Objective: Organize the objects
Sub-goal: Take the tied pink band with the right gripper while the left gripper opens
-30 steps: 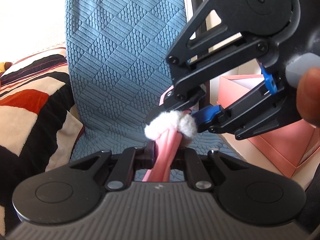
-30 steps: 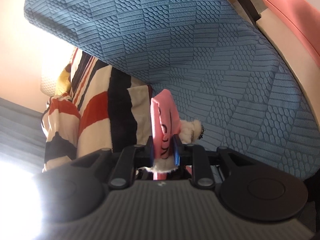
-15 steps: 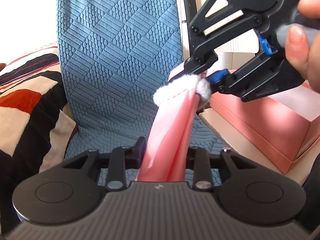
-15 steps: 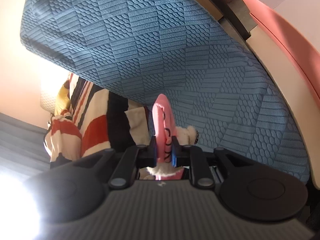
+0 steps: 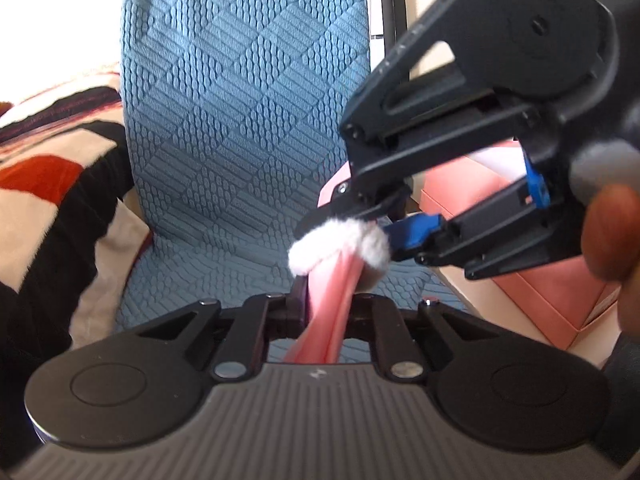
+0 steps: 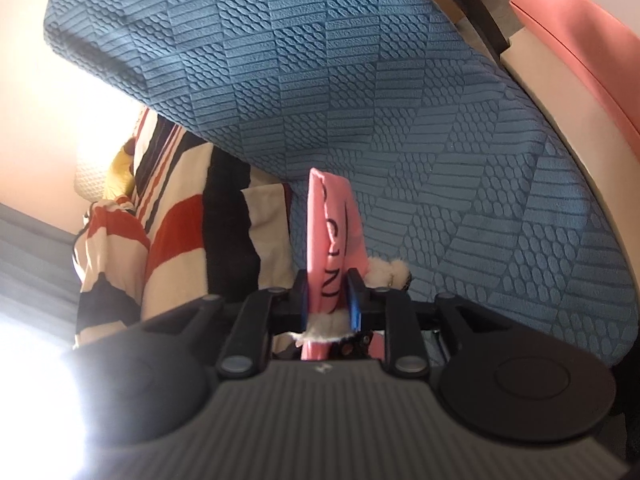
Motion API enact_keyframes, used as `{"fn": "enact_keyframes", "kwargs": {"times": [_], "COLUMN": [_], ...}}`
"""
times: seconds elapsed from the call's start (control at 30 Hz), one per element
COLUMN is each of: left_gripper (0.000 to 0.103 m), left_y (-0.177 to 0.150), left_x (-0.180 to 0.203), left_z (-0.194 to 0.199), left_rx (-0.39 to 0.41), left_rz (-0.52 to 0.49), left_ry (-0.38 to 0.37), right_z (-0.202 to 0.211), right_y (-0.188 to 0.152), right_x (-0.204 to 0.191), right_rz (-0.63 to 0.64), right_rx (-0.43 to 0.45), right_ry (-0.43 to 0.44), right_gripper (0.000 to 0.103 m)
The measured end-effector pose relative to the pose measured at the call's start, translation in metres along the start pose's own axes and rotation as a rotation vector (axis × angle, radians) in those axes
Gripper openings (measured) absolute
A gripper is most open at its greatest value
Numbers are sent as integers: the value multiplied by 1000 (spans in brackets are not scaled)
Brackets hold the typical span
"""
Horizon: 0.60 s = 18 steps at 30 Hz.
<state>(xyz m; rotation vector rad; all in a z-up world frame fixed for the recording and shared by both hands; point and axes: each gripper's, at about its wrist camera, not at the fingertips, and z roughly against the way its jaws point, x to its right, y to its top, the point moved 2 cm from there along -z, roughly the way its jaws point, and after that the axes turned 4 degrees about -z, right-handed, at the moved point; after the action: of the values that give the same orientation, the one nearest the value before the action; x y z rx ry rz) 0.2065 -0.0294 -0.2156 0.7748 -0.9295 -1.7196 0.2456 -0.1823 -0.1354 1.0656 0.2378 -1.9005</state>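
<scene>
Left wrist view: you have one pink fabric item with one white fluffy trim band, and two grippers on it. Your left gripper has the pink cloth between its fingers; the jaws are closing and nearly together, pinching it. The item's long axis runs straight out ahead of the left gripper, rising slightly toward the right gripper, which comes in from the upper right. Its tips sit on the fluffy band at the far end. One fingertip of your hand shows at the right edge. Behind: one blue textured chair cover; one striped blanket left of the tool; one pink box to the right.

Right wrist view: same single pink item, black lettering on it, standing up between the blue pads of your right gripper. Its long axis points up and away from the tool, the free end above the fingers and the white trim at the pads. The jaws are opening slightly, pads on the cloth on both sides. One small white fuzzy bit sits just right of the right finger; can't tell what it is. Blue cover behind, striped blanket left.
</scene>
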Motion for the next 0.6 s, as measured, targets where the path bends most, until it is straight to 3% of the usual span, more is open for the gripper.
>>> {"fn": "enact_keyframes", "kwargs": {"times": [0.13,0.47,0.6], "left_gripper": [17,48,54], "left_y": [2,23,34], "left_x": [2,6,8], "left_z": [-1,19,37], "left_rx": [-29,-106,-128], "left_rz": [10,66,133], "left_ry": [-33,-76,-89], "right_z": [5,39,64], "right_y": [-3,-2,0], "right_x": [2,-6,-18], "right_rz": [16,88,137], "right_rx": [23,79,111], "right_ry": [-13,-4,6], "right_gripper": [22,18,17]}}
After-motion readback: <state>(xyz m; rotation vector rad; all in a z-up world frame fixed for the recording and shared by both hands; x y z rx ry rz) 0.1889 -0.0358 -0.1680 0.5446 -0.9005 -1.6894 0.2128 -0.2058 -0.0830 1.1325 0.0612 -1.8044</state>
